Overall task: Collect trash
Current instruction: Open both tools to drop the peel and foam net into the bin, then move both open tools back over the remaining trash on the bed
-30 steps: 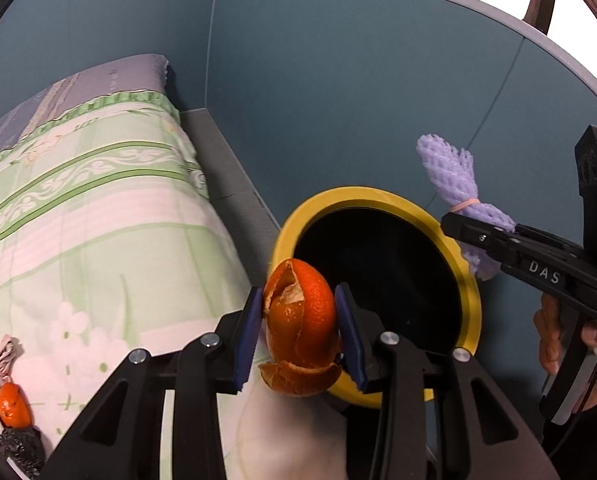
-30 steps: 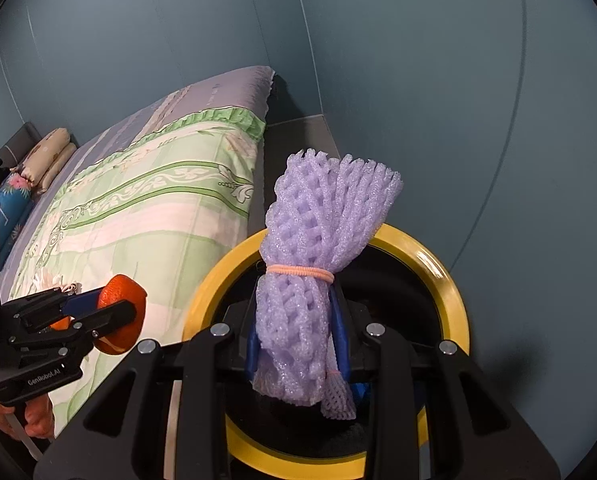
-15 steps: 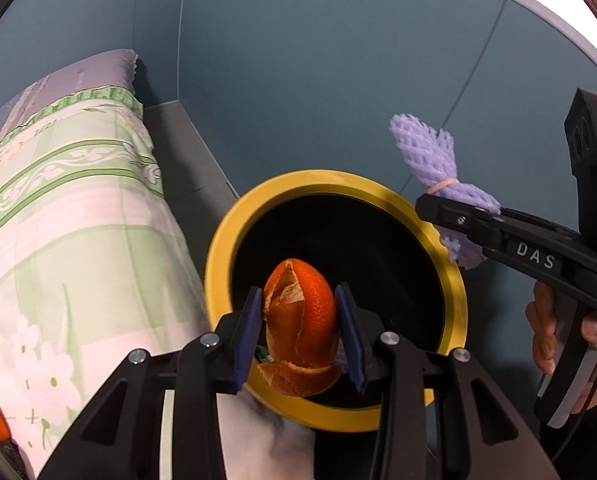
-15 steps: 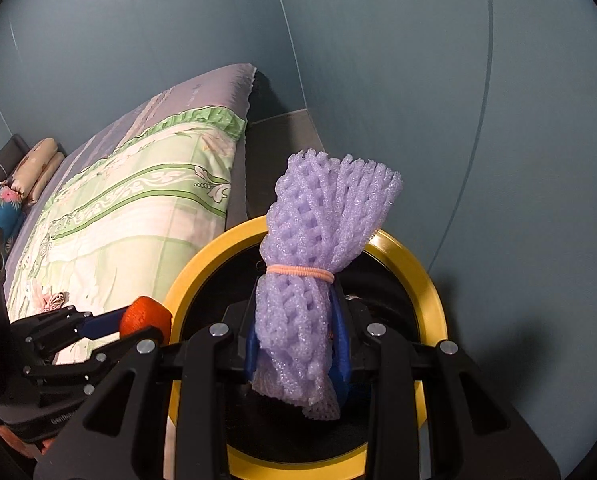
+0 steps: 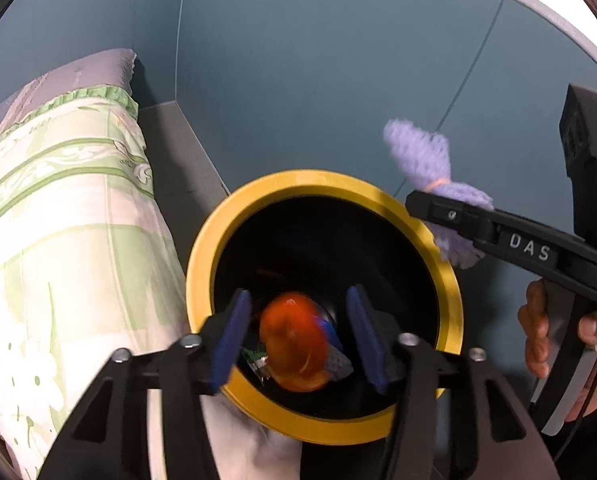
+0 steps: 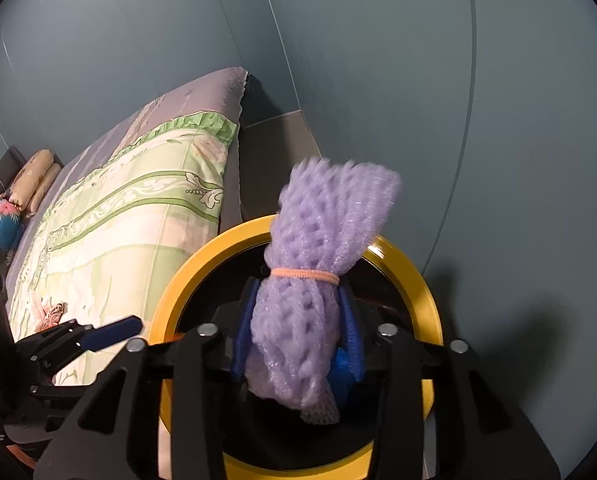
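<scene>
The trash bin (image 5: pixel 202 264) stands on the floor (image 6: pixel 274 148) between the bed's (image 5: pixel 58 208) side edge and the wall (image 6: pixel 498 120). The orange peel (image 5: pixel 294 346) is inside the bin's mouth; the foam fruit net (image 6: pixel 318 280) hangs over its rim. Pillows (image 6: pixel 30 180) lie at the bed's far end.

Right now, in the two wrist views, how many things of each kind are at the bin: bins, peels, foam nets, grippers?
Yellow-rimmed bin: 1
Orange peel: 1
Purple foam net: 1
Grippers: 2, left gripper, right gripper
Total: 5
</scene>
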`<state>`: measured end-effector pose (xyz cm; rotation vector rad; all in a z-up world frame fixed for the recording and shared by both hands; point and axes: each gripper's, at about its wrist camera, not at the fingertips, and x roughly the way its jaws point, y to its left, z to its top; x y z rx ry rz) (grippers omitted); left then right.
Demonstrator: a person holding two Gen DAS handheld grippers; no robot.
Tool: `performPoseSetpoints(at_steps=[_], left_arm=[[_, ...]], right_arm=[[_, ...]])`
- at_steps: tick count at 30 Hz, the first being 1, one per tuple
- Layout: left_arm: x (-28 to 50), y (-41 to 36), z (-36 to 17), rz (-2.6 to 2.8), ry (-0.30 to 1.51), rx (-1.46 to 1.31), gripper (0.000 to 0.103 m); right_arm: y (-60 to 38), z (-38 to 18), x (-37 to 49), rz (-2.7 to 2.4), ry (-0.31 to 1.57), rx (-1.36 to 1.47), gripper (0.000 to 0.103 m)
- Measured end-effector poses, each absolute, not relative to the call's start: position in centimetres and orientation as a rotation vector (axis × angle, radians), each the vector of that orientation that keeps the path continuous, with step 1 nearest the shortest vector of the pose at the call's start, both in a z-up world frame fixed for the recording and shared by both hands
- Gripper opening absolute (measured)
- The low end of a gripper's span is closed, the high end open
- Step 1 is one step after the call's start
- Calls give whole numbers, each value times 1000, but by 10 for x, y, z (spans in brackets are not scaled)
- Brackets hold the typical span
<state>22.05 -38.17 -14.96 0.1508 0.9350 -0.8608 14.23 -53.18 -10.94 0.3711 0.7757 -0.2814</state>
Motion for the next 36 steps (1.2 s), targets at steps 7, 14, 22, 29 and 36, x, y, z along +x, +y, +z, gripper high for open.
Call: performPoseSetpoints(at_steps=[7,14,22,29,36], left_arm=[[223,-370,-137,-860,920,122,56],[231,-346,-128,-822,902,102,56],[248,-308,-113,-757,875,78,57],[267,-260,-99,-670,848,47,62],[284,-200,-93,-554,820,22,71]], right_arm=[[-531,-105,141,-296,765,381,43],[-521,-95,141,-297,756,367,43],[-500,-81,141,-258,741,328,44],[-470,-71,156,-202,735,291,48],[-423,-66,176,-107,735,246,50]])
